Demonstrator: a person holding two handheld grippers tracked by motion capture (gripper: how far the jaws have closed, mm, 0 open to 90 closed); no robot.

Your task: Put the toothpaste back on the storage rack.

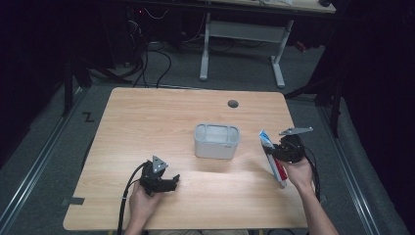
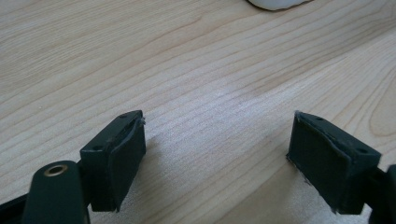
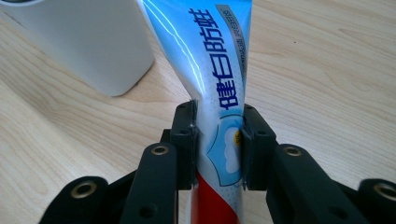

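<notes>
I keep the right tongs [image 3: 218,140] pinching the toothpaste tube [image 3: 219,88] mid-body for transfer to the white bin [image 1: 217,141]; left tongs [image 2: 217,154] spread, idle over the counter [image 2: 196,70].

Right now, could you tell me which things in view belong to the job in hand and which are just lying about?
In the job:
- toothpaste tube, clamped in the right gripper
- white container, likely where the tube goes

Lying about:
- left gripper, open and idle over the table
- second desk behind
</notes>
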